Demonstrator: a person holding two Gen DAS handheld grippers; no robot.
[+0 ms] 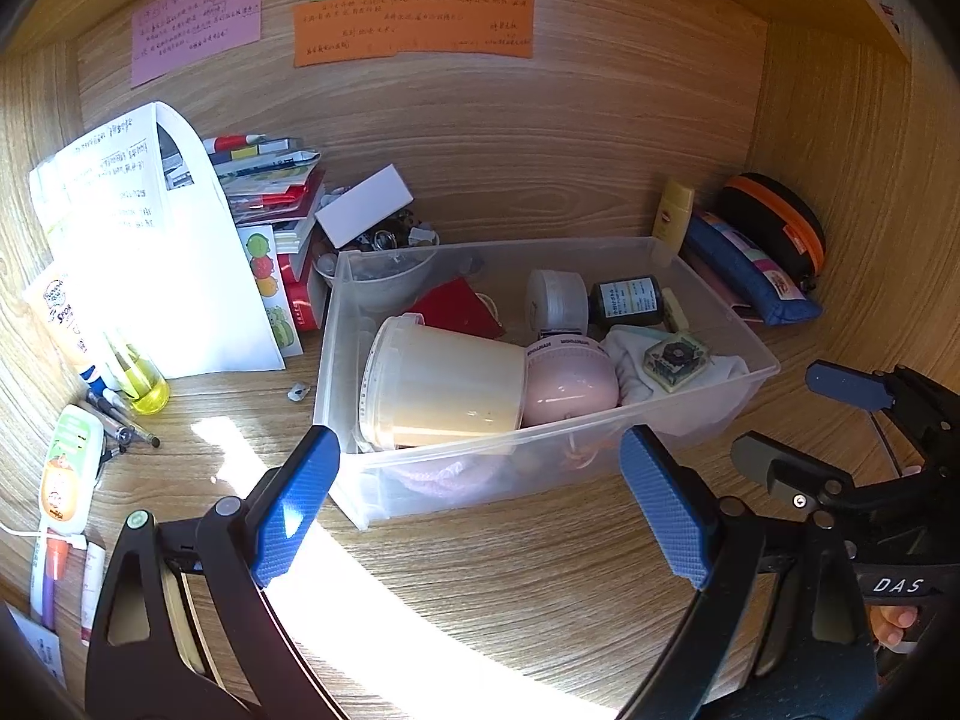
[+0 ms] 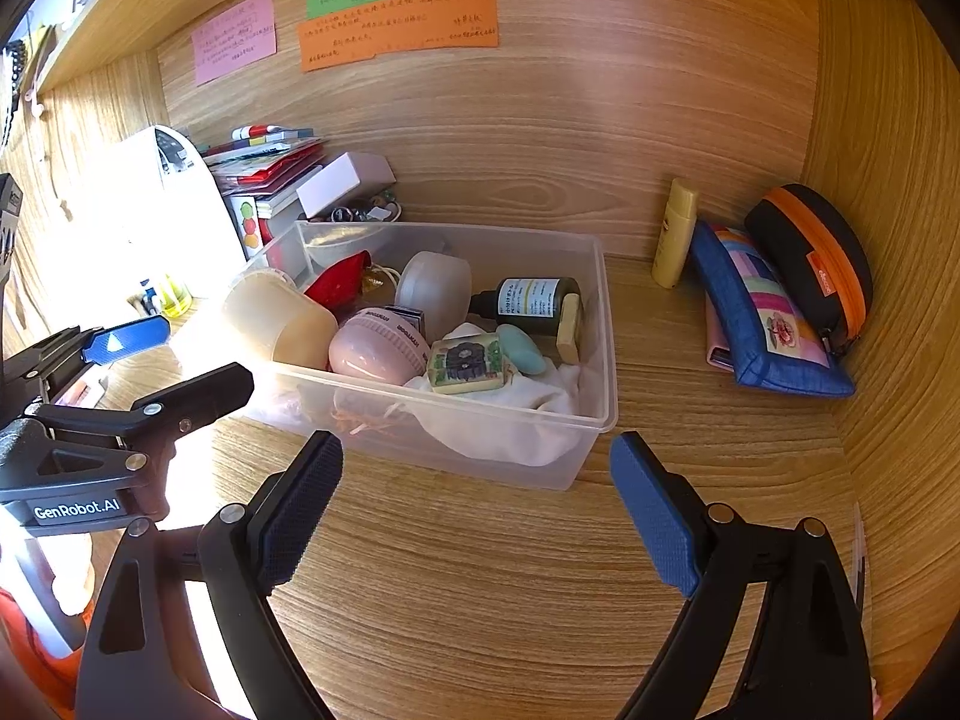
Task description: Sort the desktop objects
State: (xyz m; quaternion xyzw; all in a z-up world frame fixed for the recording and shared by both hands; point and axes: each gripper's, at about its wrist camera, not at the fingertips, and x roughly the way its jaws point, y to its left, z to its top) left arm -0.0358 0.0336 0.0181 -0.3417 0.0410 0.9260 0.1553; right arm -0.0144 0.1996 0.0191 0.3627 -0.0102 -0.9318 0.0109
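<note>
Holding both tools over the bare wood-grain desk (image 2: pixel 480 570), we are facing the clear plastic rectangular bin (image 1: pixel 576 456), our landmark for every placement below. The left gripper (image 1: pixel 480 498) is standing with its blue pads wide apart and nothing between them; the right gripper (image 2: pixel 474 510) is likewise spread and empty.

Inside the bin, items are already lying together: a cream plastic tub (image 1: pixel 444 384) on its side toward the left end, a pink egg-shaped case (image 1: pixel 570 384) touching it, a dark glass bottle with a pale label (image 2: pixel 534 300) toward the back, a white cloth (image 2: pixel 516 420) at the right end.

Outside the bin, to its right against the back panel, a yellow upright tube (image 2: pixel 675 234), a blue fabric pouch (image 2: pixel 768 324) and a black case with an orange zip (image 2: pixel 816 264) are waiting. We judge these the likeliest next candidates. The pouch's long axis is running from the back panel forward and rightward, and the right gripper is the nearer tool. Loose tubes and pens left of the bin are falling to the left gripper.
</note>
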